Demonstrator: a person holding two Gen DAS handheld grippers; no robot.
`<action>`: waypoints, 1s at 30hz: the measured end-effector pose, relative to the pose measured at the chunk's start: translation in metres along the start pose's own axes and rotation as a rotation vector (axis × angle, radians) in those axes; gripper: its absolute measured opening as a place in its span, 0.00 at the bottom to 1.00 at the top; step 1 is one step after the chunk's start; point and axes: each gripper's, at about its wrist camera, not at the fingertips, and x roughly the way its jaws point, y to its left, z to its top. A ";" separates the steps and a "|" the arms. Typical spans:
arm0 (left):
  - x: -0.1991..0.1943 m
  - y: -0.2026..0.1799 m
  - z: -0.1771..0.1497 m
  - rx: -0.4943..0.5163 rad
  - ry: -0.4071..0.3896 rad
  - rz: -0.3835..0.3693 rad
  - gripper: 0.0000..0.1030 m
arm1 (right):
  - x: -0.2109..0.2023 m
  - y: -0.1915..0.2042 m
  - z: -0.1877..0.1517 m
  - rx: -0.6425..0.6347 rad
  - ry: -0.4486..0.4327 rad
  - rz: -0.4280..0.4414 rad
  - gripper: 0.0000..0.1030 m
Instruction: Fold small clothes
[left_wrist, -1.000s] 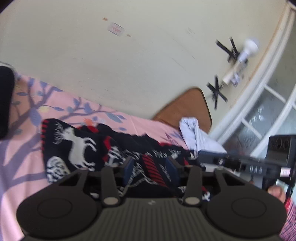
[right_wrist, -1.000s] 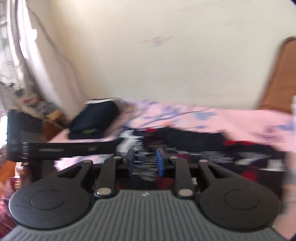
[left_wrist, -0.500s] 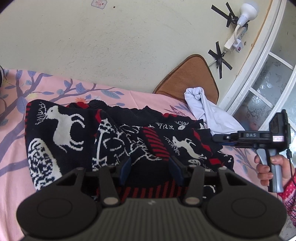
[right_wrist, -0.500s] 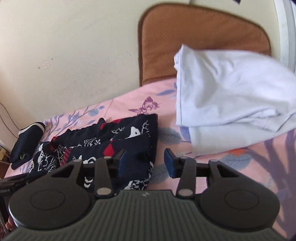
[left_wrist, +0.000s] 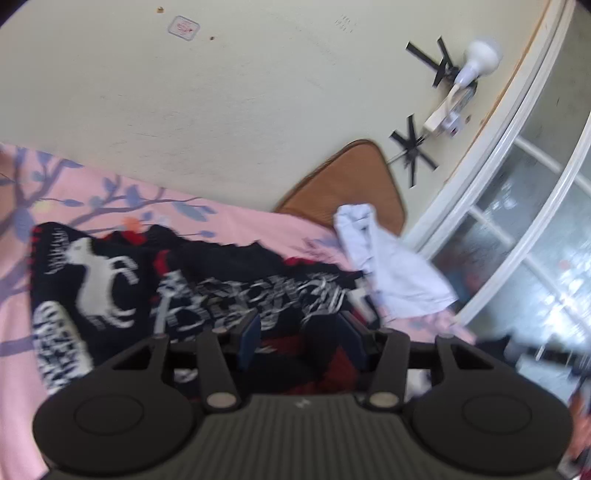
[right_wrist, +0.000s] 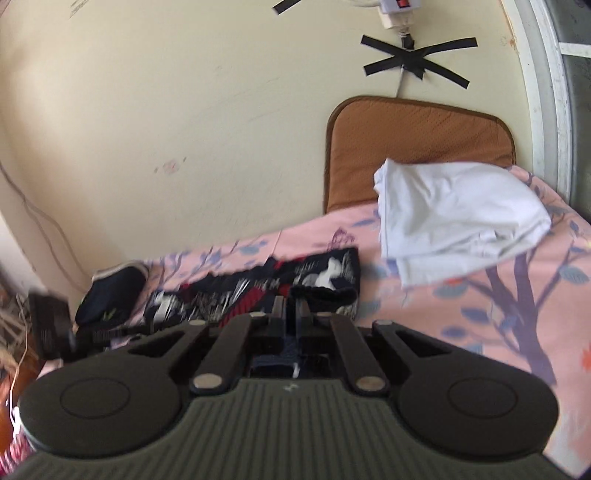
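Left wrist view: the left gripper (left_wrist: 301, 341) is hovering with jaws parted over the near edge of the dark reindeer-patterned sweater (left_wrist: 192, 291), gripping nothing, apparently lining up a hem. The sweater is lying spread across the pink bedsheet (left_wrist: 110, 199), a white garment (left_wrist: 388, 266) lying far right.

Right wrist view: the right gripper (right_wrist: 291, 314) has just been closing and is now clenched on the sweater's (right_wrist: 295, 280) near right corner, probably for folding it over.

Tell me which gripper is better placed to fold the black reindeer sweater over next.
Probably the right gripper: its jaws look shut on the sweater edge. The left gripper stands open over the sweater's middle.
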 end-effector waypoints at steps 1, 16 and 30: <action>0.006 -0.004 0.004 -0.012 0.023 -0.006 0.45 | -0.002 0.001 -0.006 0.013 0.002 0.009 0.07; 0.114 -0.051 0.006 0.121 0.286 0.062 0.45 | -0.054 0.028 -0.073 -0.104 0.043 0.203 0.21; 0.096 -0.069 0.000 0.219 0.115 0.201 0.09 | 0.024 -0.023 -0.047 -0.037 -0.045 0.087 0.33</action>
